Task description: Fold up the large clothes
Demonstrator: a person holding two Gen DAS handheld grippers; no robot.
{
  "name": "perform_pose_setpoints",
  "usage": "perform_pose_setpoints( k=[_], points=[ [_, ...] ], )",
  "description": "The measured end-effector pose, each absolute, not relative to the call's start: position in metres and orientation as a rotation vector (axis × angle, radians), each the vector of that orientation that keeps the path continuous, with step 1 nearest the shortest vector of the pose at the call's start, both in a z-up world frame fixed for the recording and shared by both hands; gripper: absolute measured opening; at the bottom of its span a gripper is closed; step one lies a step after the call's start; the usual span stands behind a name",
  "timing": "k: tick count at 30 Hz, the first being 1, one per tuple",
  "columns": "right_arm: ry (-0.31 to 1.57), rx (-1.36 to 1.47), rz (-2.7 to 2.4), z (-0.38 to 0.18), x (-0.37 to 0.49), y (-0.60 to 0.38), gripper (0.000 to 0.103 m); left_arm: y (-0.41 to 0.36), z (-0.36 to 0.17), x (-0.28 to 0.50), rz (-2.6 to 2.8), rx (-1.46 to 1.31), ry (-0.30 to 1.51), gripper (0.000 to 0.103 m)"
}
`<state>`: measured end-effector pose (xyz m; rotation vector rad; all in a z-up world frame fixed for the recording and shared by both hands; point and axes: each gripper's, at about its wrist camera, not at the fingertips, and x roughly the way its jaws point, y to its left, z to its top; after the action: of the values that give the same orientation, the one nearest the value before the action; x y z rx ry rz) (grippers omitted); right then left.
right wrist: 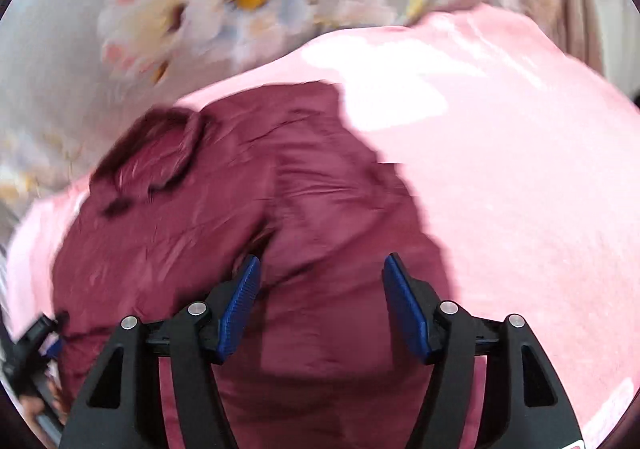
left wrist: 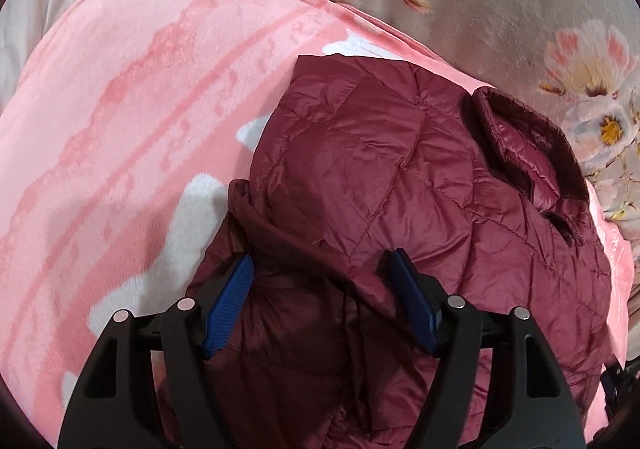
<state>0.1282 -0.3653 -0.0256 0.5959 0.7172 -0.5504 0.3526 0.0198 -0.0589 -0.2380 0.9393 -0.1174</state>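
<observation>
your left gripper (left wrist: 322, 269) hangs over the near part of the maroon quilted jacket (left wrist: 400, 177), jaws spread wide, blue pads apart with fabric bulging up between them but not pinched. the jacket lies bunched on a pink blanket (left wrist: 120, 109), collar (left wrist: 520, 137) toward the flowered bedsheet (left wrist: 520, 9). your right gripper (right wrist: 322, 269) points down at the same jacket (right wrist: 240, 189), jaws wide apart, nothing clamped. the right view is blurred.
</observation>
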Motion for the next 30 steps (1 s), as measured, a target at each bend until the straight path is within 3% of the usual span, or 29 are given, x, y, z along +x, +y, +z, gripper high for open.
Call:
perform_pose_setpoints(
  k=[11,14,15,16,17,18,20,24,30],
  points=[
    [0.741,0.616,-0.391,-0.029,0.161,-0.357,0.064,0.041,-0.04,0.355,-0.205,-0.499,0.963,0.067],
    [0.791,0.619,-0.375,-0.044,0.176,-0.356,0.061,0.044,-0.049,0.362,-0.192,-0.525,0.983,0.055],
    [0.798,0.619,-0.365,-0.047,0.177,-0.354,0.054,0.045,-0.053,0.365,-0.19,-0.535,0.992,0.045],
    [0.811,0.612,-0.346,-0.05,0.18,-0.352,0.035,0.047,-0.057,0.367,-0.181,-0.55,1.001,0.038],
    [0.829,0.592,-0.322,-0.051,0.186,-0.349,0.022,0.048,-0.058,0.369,-0.173,-0.557,1.005,0.025],
    [0.833,0.575,-0.313,-0.049,0.19,-0.347,0.004,0.05,-0.06,0.371,-0.173,-0.565,1.008,0.016],
    [0.759,0.517,-0.302,-0.025,0.191,-0.342,0.002,0.052,-0.055,0.373,-0.182,-0.565,0.999,0.005],
    [0.613,0.411,-0.294,0.022,0.179,-0.333,0.001,0.051,-0.033,0.365,-0.179,-0.499,0.917,0.002],
    [0.762,0.366,-0.366,-0.038,0.185,-0.337,0.001,0.038,-0.052,0.356,-0.144,-0.386,0.942,0.002]
  ],
)
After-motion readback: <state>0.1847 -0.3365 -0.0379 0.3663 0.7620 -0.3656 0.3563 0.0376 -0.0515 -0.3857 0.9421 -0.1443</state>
